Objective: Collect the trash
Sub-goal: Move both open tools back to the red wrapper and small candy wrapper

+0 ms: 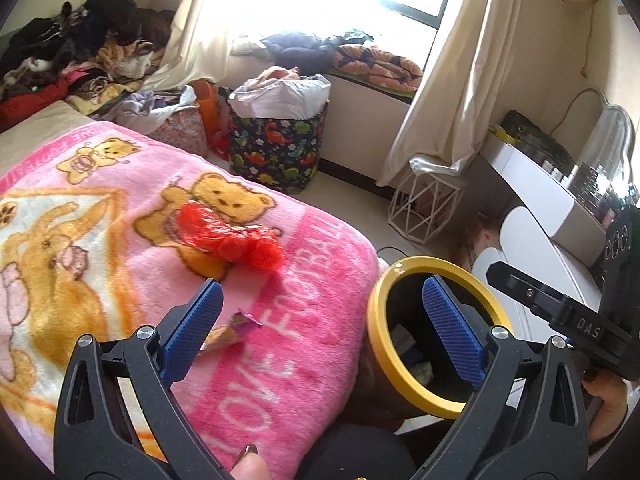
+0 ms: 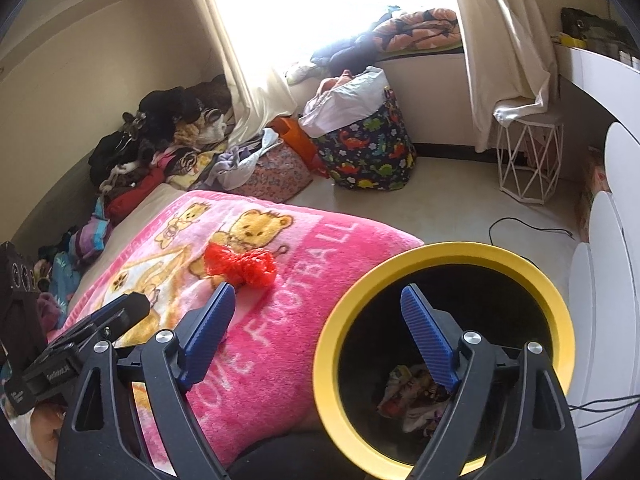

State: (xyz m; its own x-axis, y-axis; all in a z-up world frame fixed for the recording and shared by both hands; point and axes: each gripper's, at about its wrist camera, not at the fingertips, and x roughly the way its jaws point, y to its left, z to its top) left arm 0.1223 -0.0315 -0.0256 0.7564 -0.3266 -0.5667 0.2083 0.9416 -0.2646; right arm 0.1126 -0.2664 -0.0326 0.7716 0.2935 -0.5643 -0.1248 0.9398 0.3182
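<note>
Pink fleece blanket with teddy bears carries the red mesh trash near its middle and a small crumpled wrapper nearer its front edge. The yellow-rimmed bin stands just beside the blanket's corner, wrappers inside. The left gripper and right gripper both gape wide, holding nothing.

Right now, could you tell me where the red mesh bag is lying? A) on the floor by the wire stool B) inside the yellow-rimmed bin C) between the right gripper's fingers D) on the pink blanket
D: the red mesh bag lies on the pink blanket, beside the bin and ahead of both open grippers.
</note>
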